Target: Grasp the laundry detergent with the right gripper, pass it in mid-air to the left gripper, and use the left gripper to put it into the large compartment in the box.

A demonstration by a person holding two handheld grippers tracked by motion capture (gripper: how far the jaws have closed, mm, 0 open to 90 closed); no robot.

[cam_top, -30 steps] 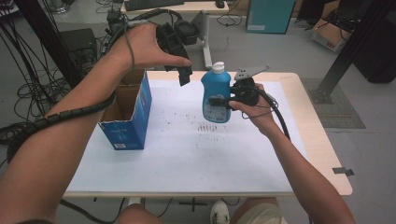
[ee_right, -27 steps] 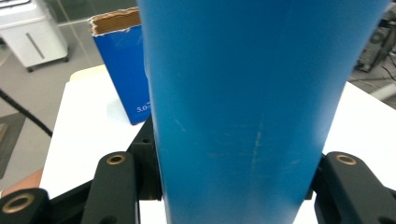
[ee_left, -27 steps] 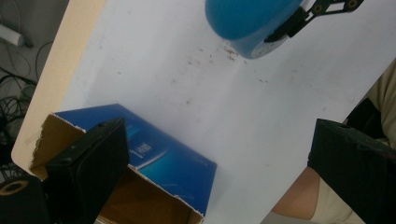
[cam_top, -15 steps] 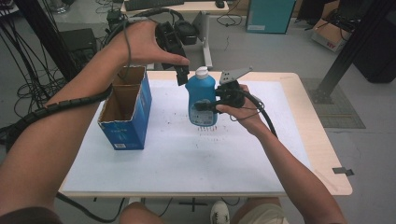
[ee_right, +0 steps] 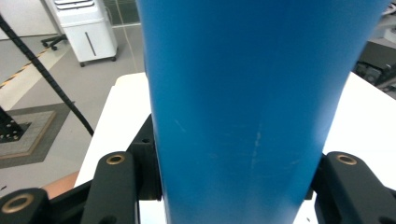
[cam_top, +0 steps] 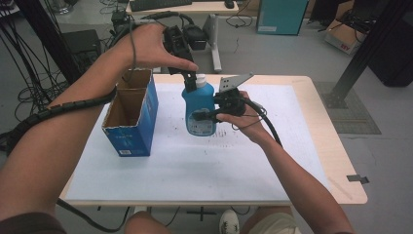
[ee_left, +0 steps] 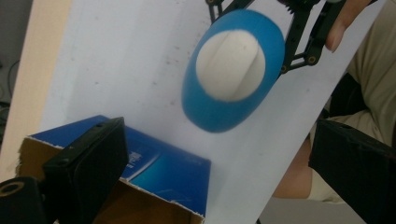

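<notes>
While the blue bottle (cam_top: 199,108) hung upright above the white table cover (cam_top: 195,165), clear of it, I had my right gripper (cam_top: 214,115) clamped on its lower body, one jaw on each side. Its white cap (ee_left: 229,65) sat just below my left gripper (cam_top: 189,80), whose jaws stood wide apart and gripped nothing. Beside the bottle, near my left forearm, the open blue cardboard box (cam_top: 130,117) stood on the table (cam_top: 336,161).
</notes>
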